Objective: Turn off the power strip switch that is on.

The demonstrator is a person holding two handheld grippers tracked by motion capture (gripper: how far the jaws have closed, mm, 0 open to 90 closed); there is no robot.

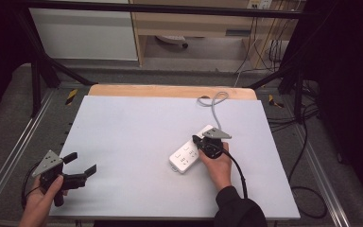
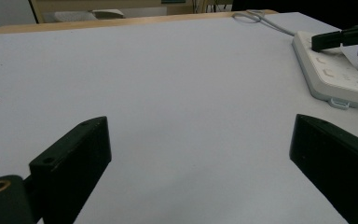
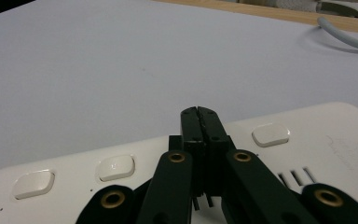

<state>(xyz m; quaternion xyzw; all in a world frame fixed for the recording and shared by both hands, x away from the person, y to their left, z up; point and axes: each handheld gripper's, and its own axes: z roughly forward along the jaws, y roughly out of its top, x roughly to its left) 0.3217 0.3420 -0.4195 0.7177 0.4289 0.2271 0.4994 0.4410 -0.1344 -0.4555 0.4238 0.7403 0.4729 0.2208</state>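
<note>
A white power strip (image 1: 189,155) is lying on the table (image 1: 137,132) just right of centre — cord (image 1: 214,105) running toward 12 o'clock. The right gripper (image 1: 196,140), jaws pressed together, is sitting over it; the left gripper (image 1: 81,163) is waiting at 8 o'clock, jaws spread wide.

White plastic power strip (image 3: 279,154) cut off at the bottom edge of the right gripper view, its middle hidden behind the closed black right gripper (image 3: 199,113), contact between jaw tips and strip unclear, grey cable (image 3: 345,37) cut off at the right edge
</note>
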